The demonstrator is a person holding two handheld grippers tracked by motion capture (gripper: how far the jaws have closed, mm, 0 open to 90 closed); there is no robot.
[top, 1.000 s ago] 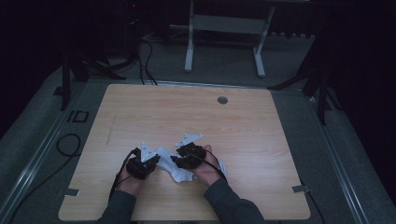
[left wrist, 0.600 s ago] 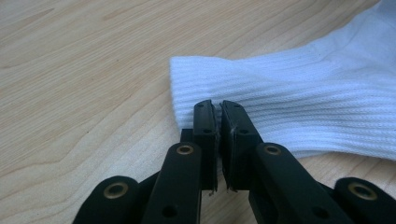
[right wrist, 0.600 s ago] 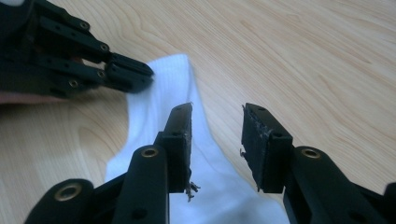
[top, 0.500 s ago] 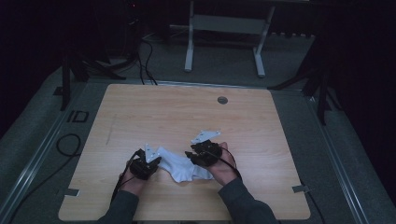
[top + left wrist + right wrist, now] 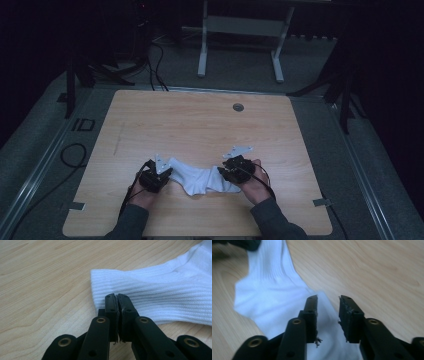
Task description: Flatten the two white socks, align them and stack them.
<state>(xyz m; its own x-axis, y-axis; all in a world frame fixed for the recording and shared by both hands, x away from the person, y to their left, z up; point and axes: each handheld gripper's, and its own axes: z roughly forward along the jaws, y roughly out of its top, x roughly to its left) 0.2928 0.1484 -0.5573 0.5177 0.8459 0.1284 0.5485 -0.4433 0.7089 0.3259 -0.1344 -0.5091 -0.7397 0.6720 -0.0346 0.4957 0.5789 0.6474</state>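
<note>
1. Pale wood grain covers the table (image 5: 200, 125) in the high view, a rectangular top with rounded corners and a small round metal grommet (image 5: 238, 107) near its far edge. It stands on grey carpet in a dim room; black cables (image 5: 155, 60) trail across the floor behind it, and the white legs of a second desk (image 5: 240, 45) rise beyond. A white sock (image 5: 200, 181) lies stretched flat near the front edge, between the left gripper (image 5: 167, 174) and the right gripper (image 5: 222, 172), each held by a hand in a dark sleeve.

2. Ribbed white knit crosses the left gripper view, where the sock's cuff (image 5: 130, 287) rests on the light boards. The left gripper (image 5: 117, 297) has its black jaws pressed together, pinching the cuff's near edge; the cloth runs off to the right of the frame.

3. Bright cotton lies under the right gripper (image 5: 328, 302) in the right gripper view, the sock (image 5: 269, 290) spread flat on the wood and running away toward the upper left. These jaws stand apart with a clear gap between them, having just been closing; the foot end of the sock lies beneath and between them, and no pad presses the cloth. Bare tabletop (image 5: 374, 270) stretches away on the right.
</note>
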